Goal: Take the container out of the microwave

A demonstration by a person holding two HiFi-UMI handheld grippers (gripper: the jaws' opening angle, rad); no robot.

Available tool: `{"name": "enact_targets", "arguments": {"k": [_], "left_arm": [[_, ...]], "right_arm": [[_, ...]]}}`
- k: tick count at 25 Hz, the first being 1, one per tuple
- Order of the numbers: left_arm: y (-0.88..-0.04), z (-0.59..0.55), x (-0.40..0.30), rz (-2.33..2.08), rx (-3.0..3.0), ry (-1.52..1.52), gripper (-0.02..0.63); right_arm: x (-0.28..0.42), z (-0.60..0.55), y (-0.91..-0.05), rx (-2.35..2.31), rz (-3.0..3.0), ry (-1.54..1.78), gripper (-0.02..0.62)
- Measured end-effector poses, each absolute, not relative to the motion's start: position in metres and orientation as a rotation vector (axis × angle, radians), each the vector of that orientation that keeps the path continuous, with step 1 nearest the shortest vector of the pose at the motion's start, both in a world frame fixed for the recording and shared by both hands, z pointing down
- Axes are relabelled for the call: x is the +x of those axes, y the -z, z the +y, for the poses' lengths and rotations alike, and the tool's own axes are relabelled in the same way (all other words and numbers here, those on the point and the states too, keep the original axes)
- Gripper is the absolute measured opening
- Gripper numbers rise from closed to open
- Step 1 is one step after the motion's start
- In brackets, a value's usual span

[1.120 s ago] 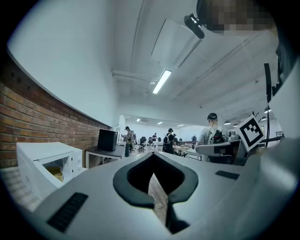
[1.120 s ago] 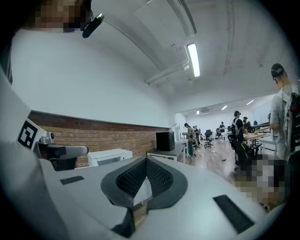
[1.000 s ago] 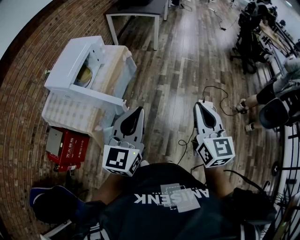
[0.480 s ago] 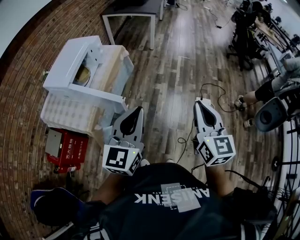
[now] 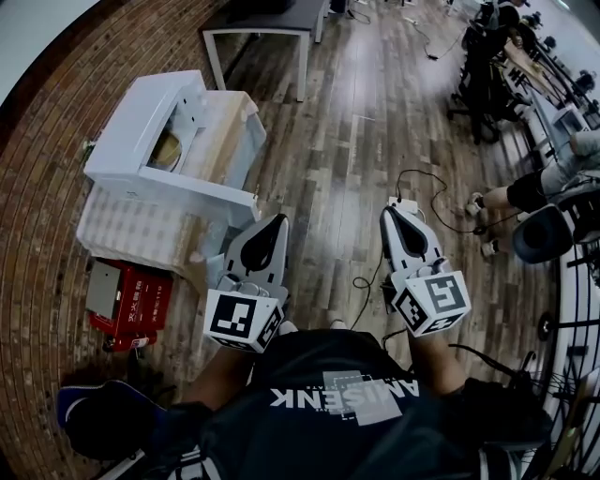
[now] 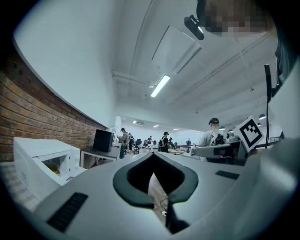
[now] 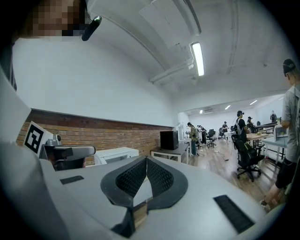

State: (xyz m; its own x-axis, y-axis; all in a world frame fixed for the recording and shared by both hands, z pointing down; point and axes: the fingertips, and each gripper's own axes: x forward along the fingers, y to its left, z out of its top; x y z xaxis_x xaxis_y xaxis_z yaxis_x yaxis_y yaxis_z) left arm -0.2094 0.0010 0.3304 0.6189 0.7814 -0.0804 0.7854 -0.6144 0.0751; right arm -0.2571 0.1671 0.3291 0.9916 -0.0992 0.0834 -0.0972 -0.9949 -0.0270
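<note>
Nearest, at 6 o'clock in the head view, is the person's dark shirt (image 5: 337, 403). The two hand-held grippers reach out level from it, side by side and well apart, each carrying one marker cube.

The left hand-held gripper (image 5: 277, 219) points toward 12 o'clock. Its own view shows the jaw tips meeting, with only a thin slit behind them and nothing between. The right hand-held gripper (image 5: 387, 212) is also closed, its ribbed pads (image 7: 157, 176) pressed together on nothing. Neither touches anything.

Both hang over the wooden floor (image 5: 347, 141), where one cable (image 5: 427, 183) loops at 1 o'clock of the right one. At 9 o'clock of the left hand-held gripper one red box (image 5: 131, 298) lies by the brick wall.

Farther out, at 10 to 11 o'clock, one white microwave (image 5: 141, 117) sits on a white stand (image 5: 122, 230). Its long axis runs from 7 to 1 o'clock and its front faces 3 o'clock. One yellowish container (image 5: 169, 150) sits inside it, seen through the front. It is too small to tell its long axis or which way it points.

At 12 o'clock stands one dark tabletop (image 5: 272, 23) on pale legs. Farthest, at 2 o'clock, people sit among office chairs (image 5: 487, 84).
</note>
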Motion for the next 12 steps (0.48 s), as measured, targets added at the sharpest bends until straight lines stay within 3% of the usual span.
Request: {"name": "enact_targets", "arguments": {"k": [12], "left_arm": [[-0.346, 0.016, -0.179, 1.327, 2.750, 0.029, 0.011]], "right_arm": [[-0.218, 0.179, -0.349, -3.129, 0.214, 0.142, 0.041]]}}
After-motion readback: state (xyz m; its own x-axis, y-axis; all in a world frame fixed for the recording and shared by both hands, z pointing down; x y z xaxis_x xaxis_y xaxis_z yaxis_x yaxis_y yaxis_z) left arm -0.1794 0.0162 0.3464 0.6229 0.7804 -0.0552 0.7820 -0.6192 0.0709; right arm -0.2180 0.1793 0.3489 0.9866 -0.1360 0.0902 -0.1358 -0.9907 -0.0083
